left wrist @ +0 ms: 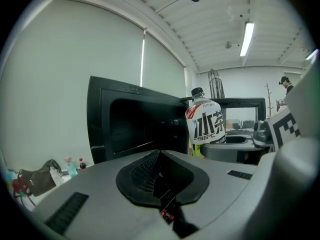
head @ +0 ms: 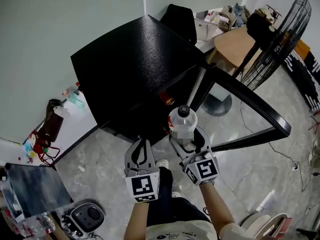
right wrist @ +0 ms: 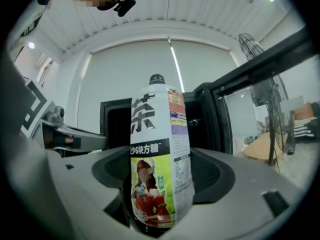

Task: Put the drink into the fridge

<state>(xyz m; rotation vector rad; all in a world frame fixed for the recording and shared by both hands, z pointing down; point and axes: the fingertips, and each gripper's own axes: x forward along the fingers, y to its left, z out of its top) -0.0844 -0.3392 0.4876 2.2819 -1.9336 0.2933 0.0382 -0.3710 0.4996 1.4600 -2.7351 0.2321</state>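
Both forearms reach forward and down from the person's body, with the grippers side by side in front of the black fridge (head: 132,66). The marker cubes face the head camera.

The right gripper (head: 187,134) grasps the drink bottle (head: 182,120) upright. Its jaws are spread around the lower body, and the black cap is on top. The bottle hangs in the air just before the fridge's open front, by the hinge edge of the glass door (head: 250,106), which is swung wide to the right.

The left gripper (head: 141,145) is just left of it at about the same height. It is clenched on nothing, pads together.

Only the right gripper view shows the bottle's label (right wrist: 157,184) and the pads pressing on its sides. The left gripper view shows the dark fridge interior (left wrist: 135,126) and the bottle from the side (left wrist: 206,126), which the head view does not. Only the head view shows the fan (head: 280,39) behind the door and the floor clutter at the left.
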